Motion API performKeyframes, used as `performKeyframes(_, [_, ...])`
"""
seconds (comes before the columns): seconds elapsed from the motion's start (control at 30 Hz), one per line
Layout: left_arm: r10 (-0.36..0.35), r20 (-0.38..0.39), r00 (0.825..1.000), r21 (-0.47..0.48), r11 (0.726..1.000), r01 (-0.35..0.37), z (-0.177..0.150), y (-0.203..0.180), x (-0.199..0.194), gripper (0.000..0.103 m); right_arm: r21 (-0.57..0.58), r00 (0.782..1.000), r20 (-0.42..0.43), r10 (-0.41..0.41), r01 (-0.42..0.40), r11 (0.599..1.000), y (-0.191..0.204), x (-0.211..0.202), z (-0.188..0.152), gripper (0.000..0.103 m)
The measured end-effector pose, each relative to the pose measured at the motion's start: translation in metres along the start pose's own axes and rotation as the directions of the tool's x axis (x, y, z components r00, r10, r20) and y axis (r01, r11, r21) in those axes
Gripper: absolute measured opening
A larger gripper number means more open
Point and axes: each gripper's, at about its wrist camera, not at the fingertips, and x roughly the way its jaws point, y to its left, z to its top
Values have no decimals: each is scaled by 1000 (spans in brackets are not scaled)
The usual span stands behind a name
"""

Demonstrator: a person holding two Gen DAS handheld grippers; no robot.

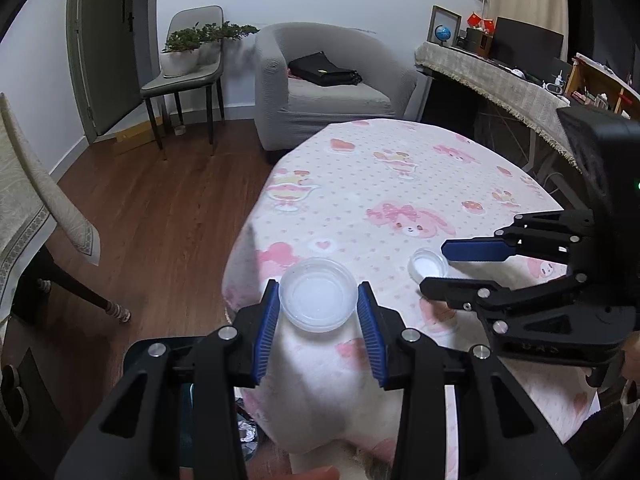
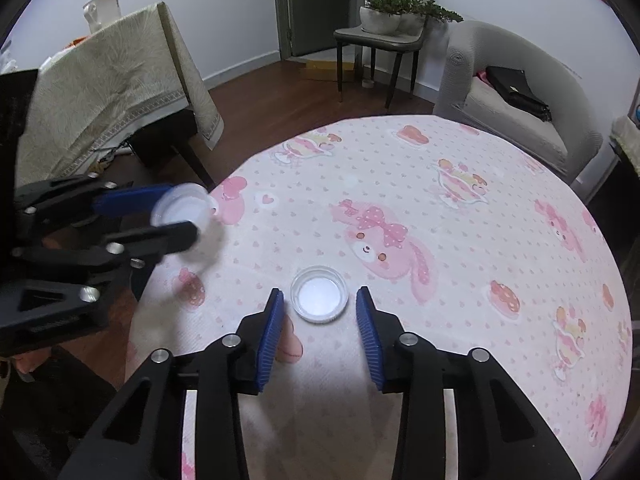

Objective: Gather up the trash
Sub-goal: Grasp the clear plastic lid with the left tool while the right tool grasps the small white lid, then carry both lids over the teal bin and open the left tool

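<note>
Two clear lids are the trash in view. Left gripper holds one lid, clamped between its pads, just off the table edge. Right gripper is spread wide around the other lid, which lies on the table. Neither is binned; I judge the task barely underway.

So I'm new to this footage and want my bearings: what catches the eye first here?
A pink cartoon tablecloth fills both views. The left hand-held gripper grips a clear plastic lid at the table's near left edge. A smaller lid lies flat on the cloth between the open fingers of the right hand-held gripper.
</note>
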Motion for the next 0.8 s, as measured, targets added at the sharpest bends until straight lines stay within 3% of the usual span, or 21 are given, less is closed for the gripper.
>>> performKeyframes(0.1, [8, 8, 1000, -12, 1000, -7, -2, 8, -7, 42, 7, 1000, 5, -13, 12, 1000, 0, 4, 4, 30])
performKeyframes(0.27, [22, 14, 1000, -33, 999, -21, -6, 22, -16, 42, 24, 999, 11, -39, 38, 999, 2, 8, 11, 30])
performKeyframes(0.8, [121, 17, 992, -111, 987, -119, -33, 76, -46, 42, -28, 995, 84, 52, -50, 998, 65, -6, 44, 30])
